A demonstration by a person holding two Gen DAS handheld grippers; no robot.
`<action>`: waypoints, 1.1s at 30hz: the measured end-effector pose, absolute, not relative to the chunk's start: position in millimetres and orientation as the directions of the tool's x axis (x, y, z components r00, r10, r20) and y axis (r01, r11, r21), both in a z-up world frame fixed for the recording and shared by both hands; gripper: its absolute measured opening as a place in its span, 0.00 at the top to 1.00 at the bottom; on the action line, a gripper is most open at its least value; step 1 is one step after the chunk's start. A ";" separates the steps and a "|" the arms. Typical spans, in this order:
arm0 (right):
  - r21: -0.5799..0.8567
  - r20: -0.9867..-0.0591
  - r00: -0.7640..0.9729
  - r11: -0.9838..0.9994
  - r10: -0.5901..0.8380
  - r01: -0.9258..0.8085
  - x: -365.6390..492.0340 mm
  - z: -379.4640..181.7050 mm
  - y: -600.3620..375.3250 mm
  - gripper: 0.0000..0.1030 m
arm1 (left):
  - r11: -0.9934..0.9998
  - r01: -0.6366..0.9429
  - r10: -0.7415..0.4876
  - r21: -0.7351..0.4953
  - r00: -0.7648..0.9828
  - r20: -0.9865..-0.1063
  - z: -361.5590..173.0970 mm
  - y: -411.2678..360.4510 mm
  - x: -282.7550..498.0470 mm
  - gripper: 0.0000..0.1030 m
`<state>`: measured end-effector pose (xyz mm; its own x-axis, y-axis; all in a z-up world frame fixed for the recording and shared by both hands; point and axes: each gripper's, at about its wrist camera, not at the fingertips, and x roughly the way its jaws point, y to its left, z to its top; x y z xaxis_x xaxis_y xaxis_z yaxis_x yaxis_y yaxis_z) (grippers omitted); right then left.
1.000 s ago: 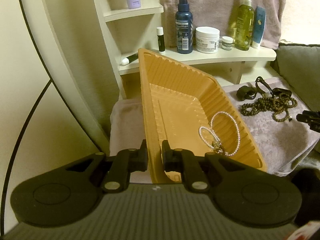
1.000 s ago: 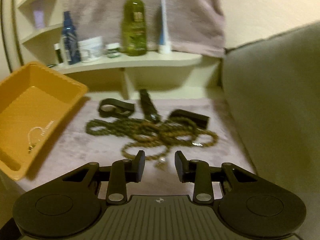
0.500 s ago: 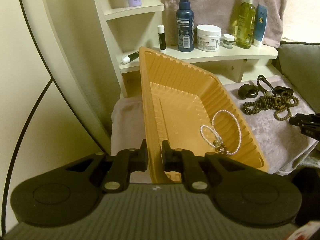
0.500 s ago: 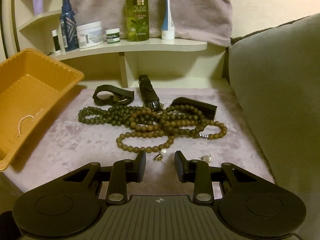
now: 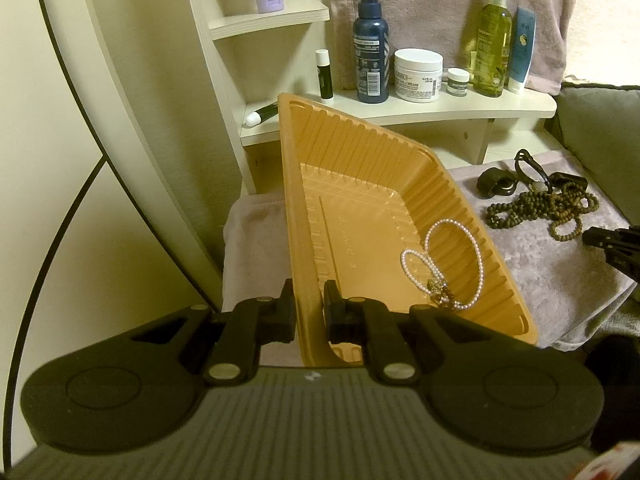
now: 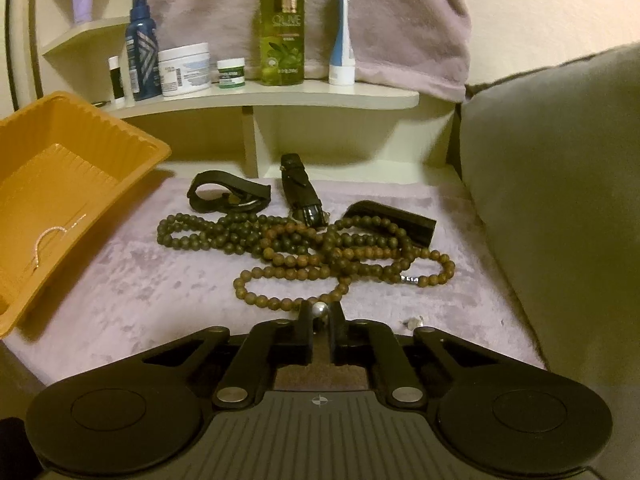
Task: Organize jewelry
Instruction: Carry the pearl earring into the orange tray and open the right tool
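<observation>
Now the right gripper [image 6: 321,314] is pinching the pearl earring [image 6: 320,309], so lift slowly while the left gripper [image 5: 309,312] is gripping the orange tray [image 5: 304,216].

A tray [image 6: 80,152] sits at the left of the counter [image 6: 160,280], a pearl strand [image 5: 452,264] in it. To its right lie bead necklaces [image 6: 320,248], with watch pieces [image 6: 228,196] behind. Before the beads sits what may be a pearl earring [image 6: 320,309]. Bottles [image 6: 282,24] stand on the shelf [image 6: 320,96] behind.
</observation>
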<state>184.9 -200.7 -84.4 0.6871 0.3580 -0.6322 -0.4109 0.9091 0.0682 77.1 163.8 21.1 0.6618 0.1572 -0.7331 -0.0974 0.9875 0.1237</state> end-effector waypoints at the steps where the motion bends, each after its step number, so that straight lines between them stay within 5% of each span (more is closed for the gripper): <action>1: 0.062 -0.630 0.691 0.909 0.355 -0.411 183.5 -83.2 -200.1 0.93 | 0.988 -0.097 0.157 0.123 0.662 -0.733 21.2 163.8 77.1 0.89; 17: 0.132 -0.502 0.630 0.772 0.593 -0.622 157.0 -22.0 -134.0 0.93 | 0.988 -0.095 0.154 0.121 0.663 -0.733 20.8 164.8 77.6 0.89; 33: 0.219 -0.531 0.402 0.580 0.746 -0.785 146.2 -31.9 -46.0 0.93 | 0.989 -0.096 0.149 0.115 0.663 -0.733 18.9 165.8 77.8 0.89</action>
